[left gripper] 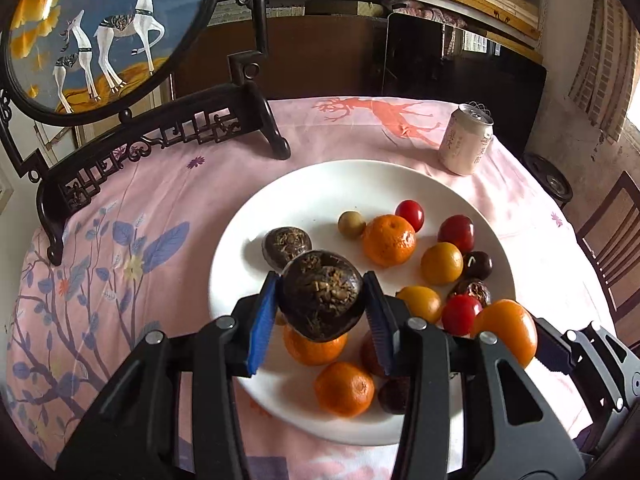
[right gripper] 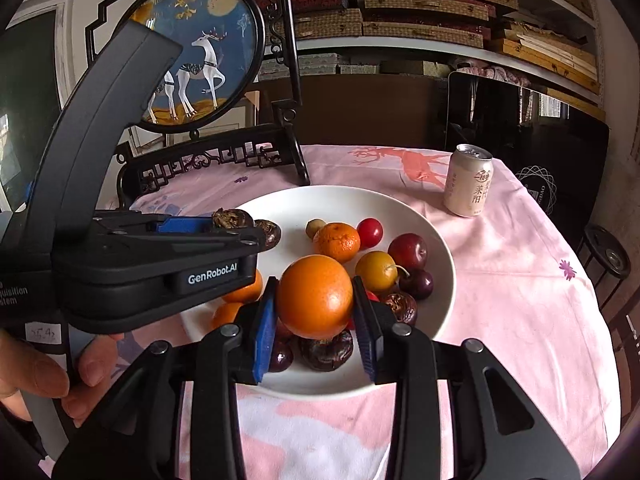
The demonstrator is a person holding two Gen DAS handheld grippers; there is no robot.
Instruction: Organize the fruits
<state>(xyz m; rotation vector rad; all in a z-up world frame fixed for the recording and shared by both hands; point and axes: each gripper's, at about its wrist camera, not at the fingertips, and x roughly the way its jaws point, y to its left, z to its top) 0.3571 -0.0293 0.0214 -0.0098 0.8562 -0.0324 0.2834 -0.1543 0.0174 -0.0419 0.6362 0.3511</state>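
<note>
A white plate (left gripper: 304, 184) on the pink tablecloth holds several fruits: oranges, red and yellow plums, dark cherries and dark wrinkled fruits. My left gripper (left gripper: 322, 300) is shut on a dark wrinkled fruit (left gripper: 322, 296) and holds it above the plate's left half, near another dark wrinkled fruit (left gripper: 286, 244). My right gripper (right gripper: 316, 298) is shut on an orange (right gripper: 314, 296) and holds it above the plate (right gripper: 400, 208) near its front. The left gripper also shows in the right wrist view (right gripper: 232, 222) at the plate's left rim. The held orange shows in the left wrist view (left gripper: 508, 330).
A drink can (left gripper: 466, 140) stands at the back right of the table. A dark carved stand with a round deer painting (left gripper: 104, 36) stands at the back left. A chair (left gripper: 612, 240) is at the right. Shelves with boxes line the wall behind.
</note>
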